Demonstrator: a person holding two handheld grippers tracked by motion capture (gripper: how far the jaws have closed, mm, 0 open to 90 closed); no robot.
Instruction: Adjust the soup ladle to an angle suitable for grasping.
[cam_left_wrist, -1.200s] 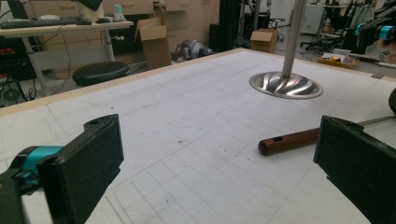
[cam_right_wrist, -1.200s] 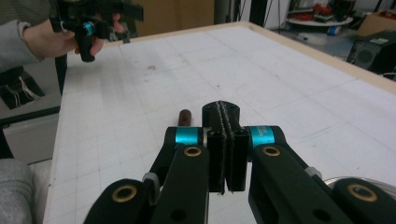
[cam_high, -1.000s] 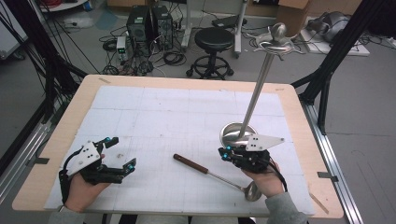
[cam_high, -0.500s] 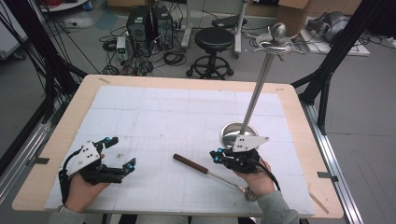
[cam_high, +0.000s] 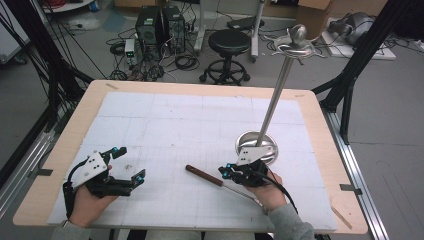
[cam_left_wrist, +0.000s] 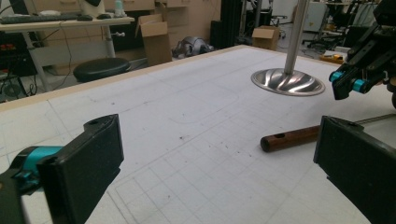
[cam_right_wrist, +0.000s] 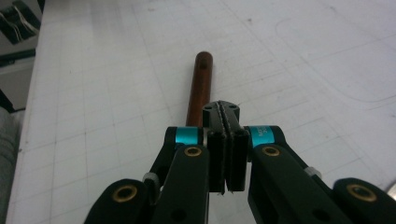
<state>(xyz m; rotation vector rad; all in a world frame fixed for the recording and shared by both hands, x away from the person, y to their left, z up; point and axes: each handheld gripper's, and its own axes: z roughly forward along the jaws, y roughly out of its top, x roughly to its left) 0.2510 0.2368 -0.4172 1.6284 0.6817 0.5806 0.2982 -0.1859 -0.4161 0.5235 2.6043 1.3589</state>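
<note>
Two grippers are at work near the stand (cam_high: 263, 145), a steel dish-shaped base with a tall pole rising from it. A ladle (cam_high: 205, 175) with a brown wooden handle lies flat on the white mat (cam_high: 200, 115), just to the near-left of the stand's base, its metal shaft running back under the person's right hand. The right gripper (cam_high: 226, 172) sits low over that shaft where it meets the handle, jaws pressed fully together with nothing between them; in the right gripper view the handle (cam_right_wrist: 198, 88) runs away just past the closed tips. The left gripper (cam_high: 134, 178) rests well to the left of the stand, jaws spread wide and empty, facing the handle's end (cam_left_wrist: 289, 137). I judge the step to be the approach for picking up the ladle. Next, the right jaws must open, straddle the handle or shaft, and close squarely so it doesn't roll away.
</note>
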